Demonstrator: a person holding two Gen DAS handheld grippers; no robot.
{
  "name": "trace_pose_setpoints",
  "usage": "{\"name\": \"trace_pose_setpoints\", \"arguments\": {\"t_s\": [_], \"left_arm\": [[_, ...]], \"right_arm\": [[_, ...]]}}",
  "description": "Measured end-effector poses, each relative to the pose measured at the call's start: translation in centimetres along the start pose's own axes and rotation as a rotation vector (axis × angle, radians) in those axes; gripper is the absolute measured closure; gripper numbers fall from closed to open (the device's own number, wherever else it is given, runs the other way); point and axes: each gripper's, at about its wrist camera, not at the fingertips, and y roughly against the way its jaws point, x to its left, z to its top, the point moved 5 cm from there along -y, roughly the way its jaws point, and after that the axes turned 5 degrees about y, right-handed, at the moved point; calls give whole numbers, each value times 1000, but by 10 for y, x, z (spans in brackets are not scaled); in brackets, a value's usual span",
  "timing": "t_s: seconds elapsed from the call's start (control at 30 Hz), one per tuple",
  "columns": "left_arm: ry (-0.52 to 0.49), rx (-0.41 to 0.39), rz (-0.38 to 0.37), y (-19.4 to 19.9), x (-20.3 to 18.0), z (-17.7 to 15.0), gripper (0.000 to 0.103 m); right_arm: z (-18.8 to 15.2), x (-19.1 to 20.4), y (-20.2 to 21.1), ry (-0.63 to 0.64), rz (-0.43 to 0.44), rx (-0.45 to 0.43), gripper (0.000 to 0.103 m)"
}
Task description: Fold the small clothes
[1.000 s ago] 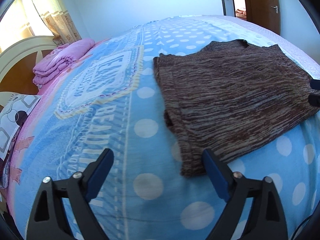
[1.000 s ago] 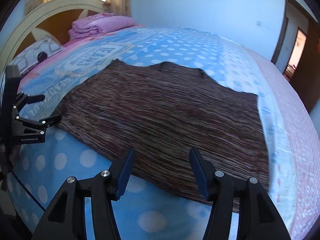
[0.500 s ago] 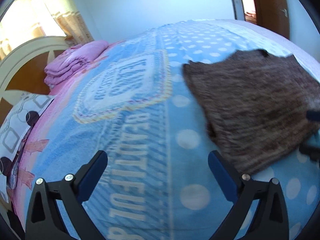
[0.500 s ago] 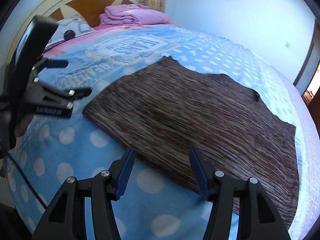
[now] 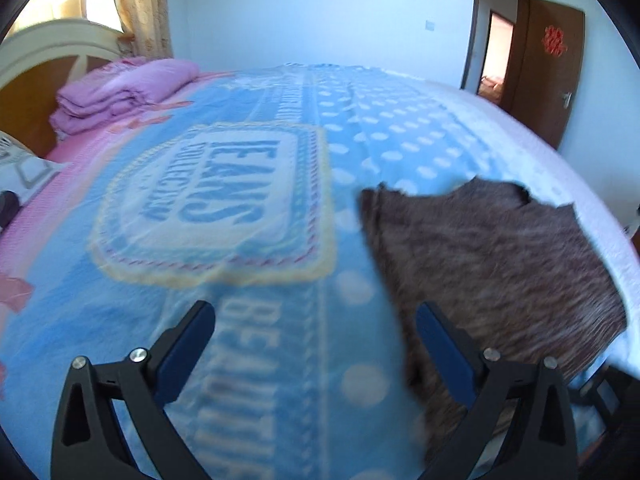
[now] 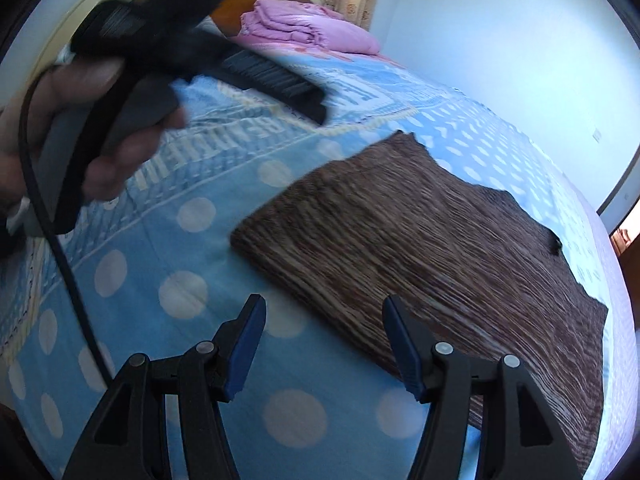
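A brown striped knit vest (image 5: pixel 492 256) lies flat on the blue polka-dot blanket (image 5: pixel 248 360); it also shows in the right wrist view (image 6: pixel 432 248). My left gripper (image 5: pixel 316 340) is open and empty, held above the blanket just left of the vest's left edge. My right gripper (image 6: pixel 324 340) is open and empty, above the vest's near hem and near-left corner. The hand holding the left gripper's handle (image 6: pixel 132 52) fills the upper left of the right wrist view.
A folded pink quilt (image 5: pixel 120 96) lies by the cream and wood headboard (image 5: pixel 36 64) at the far left. A patterned pillow (image 5: pixel 24 172) sits at the left edge. An open brown door (image 5: pixel 548 64) stands at the far right.
Both grippers have swung left and pulled back. The vest has shifted to the right in both views. The left gripper's handle now looms large in the right wrist view. Both stay open.
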Motion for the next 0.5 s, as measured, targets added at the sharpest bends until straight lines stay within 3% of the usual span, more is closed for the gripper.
{"name": "trace_pose_setpoints", "arguments": {"t_s": [0.2,0.3,0.4,0.5], "left_arm": [[-22,20,-96,-28,-27,22,0],[-63,42,-82,-49,-39,28,2],[-100,79,-63,-71,-49,33,13],[-83,121,-70,-88,-52,38,14]], "right_arm": [[12,13,-9,18,-19,-19,42],[16,15,-12,22,-29,-24,42],[20,15,-15,17,-34,-29,42],[22,14,-19,0,-25,-31,43]]}}
